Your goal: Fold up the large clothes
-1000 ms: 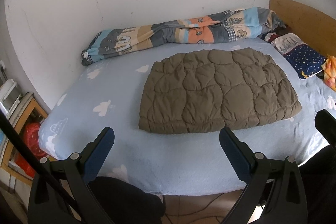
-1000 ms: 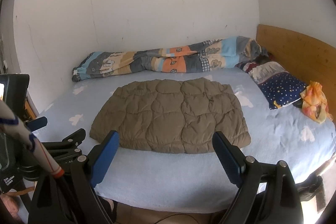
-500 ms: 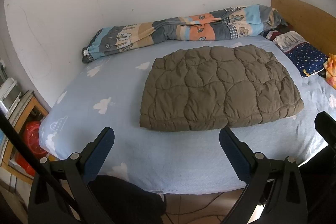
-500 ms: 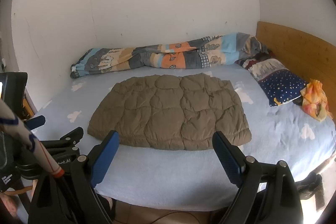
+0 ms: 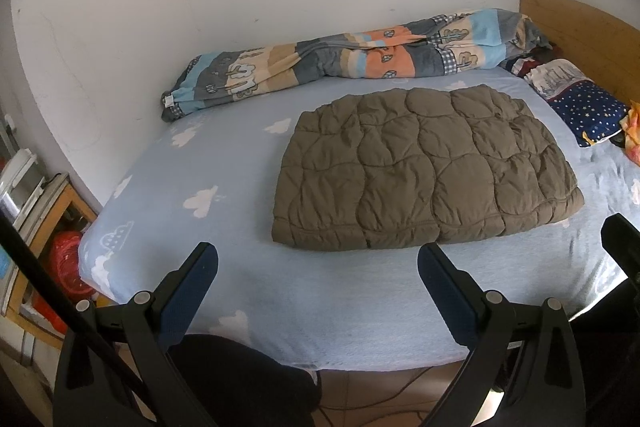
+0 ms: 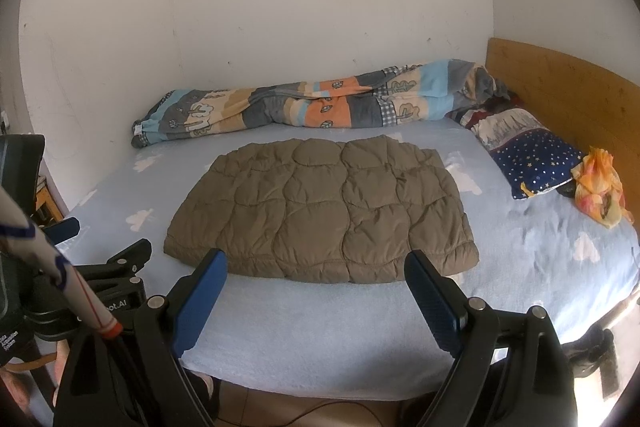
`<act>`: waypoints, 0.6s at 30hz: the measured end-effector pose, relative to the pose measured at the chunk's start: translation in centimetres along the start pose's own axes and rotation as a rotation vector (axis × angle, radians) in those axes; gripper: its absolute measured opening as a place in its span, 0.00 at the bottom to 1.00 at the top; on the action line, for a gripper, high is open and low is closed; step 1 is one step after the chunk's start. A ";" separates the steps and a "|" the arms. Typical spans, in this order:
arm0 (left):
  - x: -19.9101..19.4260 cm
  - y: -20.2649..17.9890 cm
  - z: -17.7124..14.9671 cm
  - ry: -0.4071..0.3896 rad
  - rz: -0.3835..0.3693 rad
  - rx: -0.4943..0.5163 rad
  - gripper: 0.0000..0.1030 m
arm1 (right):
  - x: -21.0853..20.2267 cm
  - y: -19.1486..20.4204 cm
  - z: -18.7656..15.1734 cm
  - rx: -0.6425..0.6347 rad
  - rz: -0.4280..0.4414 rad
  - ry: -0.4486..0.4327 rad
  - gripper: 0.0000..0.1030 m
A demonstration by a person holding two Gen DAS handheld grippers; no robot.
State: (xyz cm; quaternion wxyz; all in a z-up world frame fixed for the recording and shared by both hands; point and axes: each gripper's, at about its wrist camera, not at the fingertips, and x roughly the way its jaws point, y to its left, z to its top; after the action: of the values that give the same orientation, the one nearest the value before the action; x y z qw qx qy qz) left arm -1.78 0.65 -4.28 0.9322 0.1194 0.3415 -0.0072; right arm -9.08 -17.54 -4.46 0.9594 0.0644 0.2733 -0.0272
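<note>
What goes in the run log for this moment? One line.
left gripper: open, empty | right gripper: open, empty | brown quilted padded garment: folded flat on blue cloud-print bedsheet, untouched

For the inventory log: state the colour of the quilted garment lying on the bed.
The quilted garment is plain olive-brown with no print; the right wrist view shows it best.

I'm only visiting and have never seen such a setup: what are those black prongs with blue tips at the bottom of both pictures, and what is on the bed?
No robot here: a person holds a two-finger tool in each hand, each with a camera looking along its fingers. One picture is from the left gripper, the other from the right gripper. Both are open and hold nothing. On the bed's blue cloud-print sheet lies a brown quilted garment, folded flat. Behind it, by the wall, is a rolled patterned blanket; a starry pillow lies by the wooden headboard.
</note>
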 end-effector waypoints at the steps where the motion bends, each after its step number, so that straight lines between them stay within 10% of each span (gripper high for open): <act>1: 0.0 0.1 0.0 -0.001 0.002 -0.001 0.97 | 0.0 0.0 0.0 -0.001 0.000 0.001 0.90; 18: 0.2 0.5 0.0 0.004 -0.019 -0.009 0.97 | 0.0 -0.3 -0.1 0.002 -0.001 0.002 0.90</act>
State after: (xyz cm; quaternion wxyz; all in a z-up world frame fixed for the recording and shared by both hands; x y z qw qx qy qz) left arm -1.61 1.16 -4.29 0.9320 0.1118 0.3446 -0.0144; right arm -9.21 -17.80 -4.58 0.9591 0.0652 0.2742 -0.0278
